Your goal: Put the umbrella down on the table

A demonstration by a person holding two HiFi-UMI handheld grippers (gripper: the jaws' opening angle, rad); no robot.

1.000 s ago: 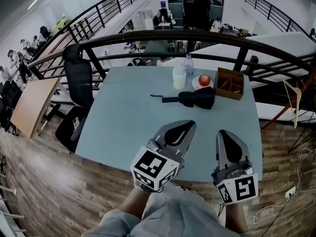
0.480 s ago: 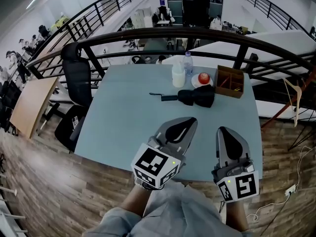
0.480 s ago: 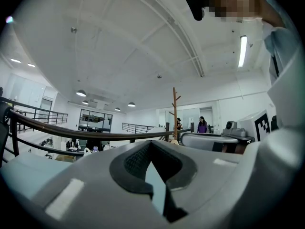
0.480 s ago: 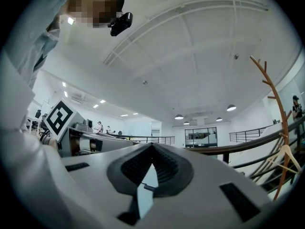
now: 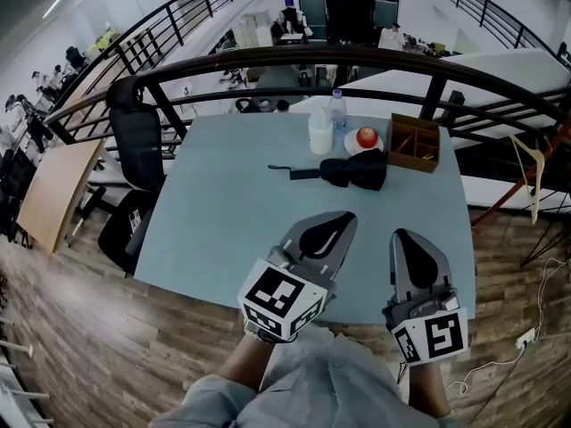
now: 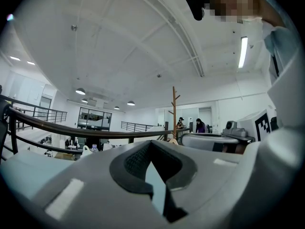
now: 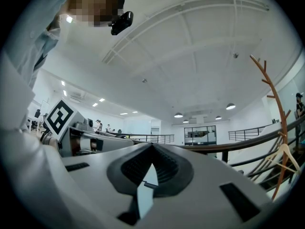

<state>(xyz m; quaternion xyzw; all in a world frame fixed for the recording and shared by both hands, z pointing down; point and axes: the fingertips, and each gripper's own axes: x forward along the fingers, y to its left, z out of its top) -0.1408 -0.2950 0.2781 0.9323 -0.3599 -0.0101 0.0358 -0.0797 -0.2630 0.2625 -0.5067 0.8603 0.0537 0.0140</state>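
1. Already the folded black umbrella [image 5: 355, 171] is lying flat on the table [image 5: 223, 230], toward its far side, just beside a plate [image 5: 350, 150] carrying an apple.
2. Left gripper [image 5: 342, 222] and right gripper [image 5: 406, 240] are hovering over the near edge, each with its jaws pressed together on nothing, well apart from the umbrella.
3. It is probably going to handle light, with soft, slippery fabric bunching around a stiff core. The slim handle [image 5: 303, 174], sticking out leftward, is offering the firmest hold.

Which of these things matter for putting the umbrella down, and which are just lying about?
Part of the job:
- umbrella, lying on the table
- left gripper and right gripper, both shut and empty

Just lying about:
- white bottle
- clear bottle
- apple on a plate
- wooden box
- office chair
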